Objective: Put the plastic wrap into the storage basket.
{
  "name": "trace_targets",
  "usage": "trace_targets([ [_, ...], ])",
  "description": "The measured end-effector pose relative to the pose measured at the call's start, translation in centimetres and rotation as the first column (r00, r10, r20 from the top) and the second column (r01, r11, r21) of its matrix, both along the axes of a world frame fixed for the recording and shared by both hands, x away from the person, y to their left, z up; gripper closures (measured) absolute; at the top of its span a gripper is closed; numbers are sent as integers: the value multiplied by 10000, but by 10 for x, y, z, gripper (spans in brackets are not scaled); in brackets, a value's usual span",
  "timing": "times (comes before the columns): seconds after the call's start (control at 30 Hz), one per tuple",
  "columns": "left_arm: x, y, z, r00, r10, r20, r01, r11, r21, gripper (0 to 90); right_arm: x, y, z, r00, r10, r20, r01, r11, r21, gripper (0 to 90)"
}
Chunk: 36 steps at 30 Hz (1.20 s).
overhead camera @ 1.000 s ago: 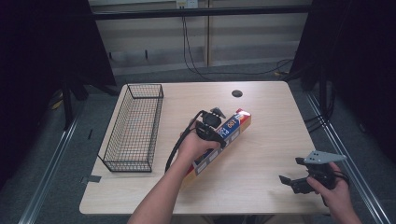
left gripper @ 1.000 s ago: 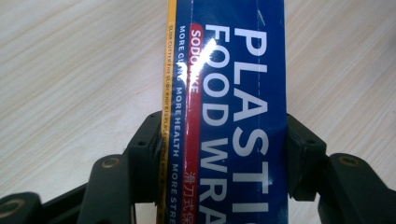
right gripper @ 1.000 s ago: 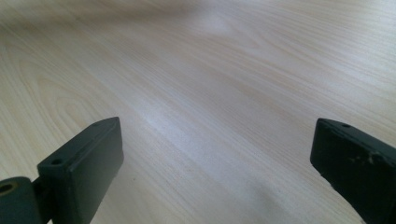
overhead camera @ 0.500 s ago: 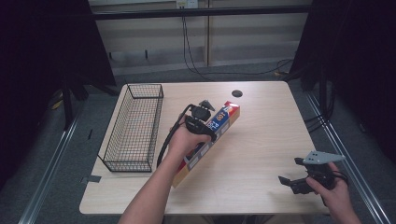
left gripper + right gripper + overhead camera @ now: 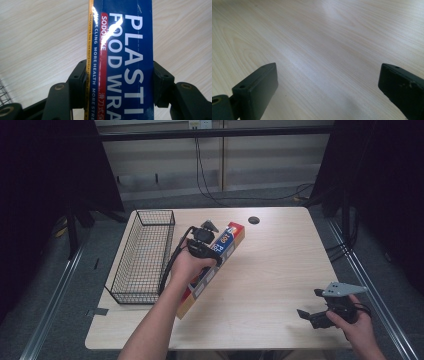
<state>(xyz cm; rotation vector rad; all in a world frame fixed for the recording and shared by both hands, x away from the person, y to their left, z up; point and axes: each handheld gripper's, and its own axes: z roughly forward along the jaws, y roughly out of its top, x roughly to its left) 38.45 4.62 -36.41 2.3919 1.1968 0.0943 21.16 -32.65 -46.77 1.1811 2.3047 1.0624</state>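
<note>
A long blue and red plastic food wrap box [image 5: 220, 257] hangs above the table, slanting from near left to far right. My left gripper [image 5: 206, 251] is shut on its middle; in the left gripper view both black jaws press the sides of the box [image 5: 122, 62], whose white lettering runs up the frame. A black wire basket [image 5: 142, 255] stands just left of the box. Near the table's front right corner my right gripper [image 5: 306, 310] rests open, and in the right gripper view its jaws stand wide apart over bare wood [image 5: 324, 50].
The wooden table [image 5: 280, 270] has a small black round cap [image 5: 254, 220] near its far edge. Cables hang down the wall behind. Metal rails run along the floor on both sides of the table.
My left gripper has carried the box to the left, toward the basket, and a little higher. The right gripper has stayed where it was.
</note>
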Motion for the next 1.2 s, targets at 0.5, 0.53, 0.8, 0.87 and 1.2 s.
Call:
trace_targets([
  [0.5,7,26,10,9963,857,-113,-853,9959,314,428,0,1,1,10000,-58,28,58,10000,-2,22],
  [0.53,7,28,10,9957,915,-123,-910,9952,352,428,0,1,1,10000,-52,33,52,10000,-5,23],
  [0.8,11,41,17,9925,1216,-87,-1211,9919,385,428,0,1,0,10000,16,44,-16,10000,-28,23],
  [0.87,12,43,19,9920,1260,-61,-1255,9910,475,428,0,2,0,10000,31,40,-31,10000,-51,23],
  [1.2,14,53,27,9823,1865,-145,-1857,9816,446,429,0,2,0,10000,31,-1,-31,10000,-40,23],
])
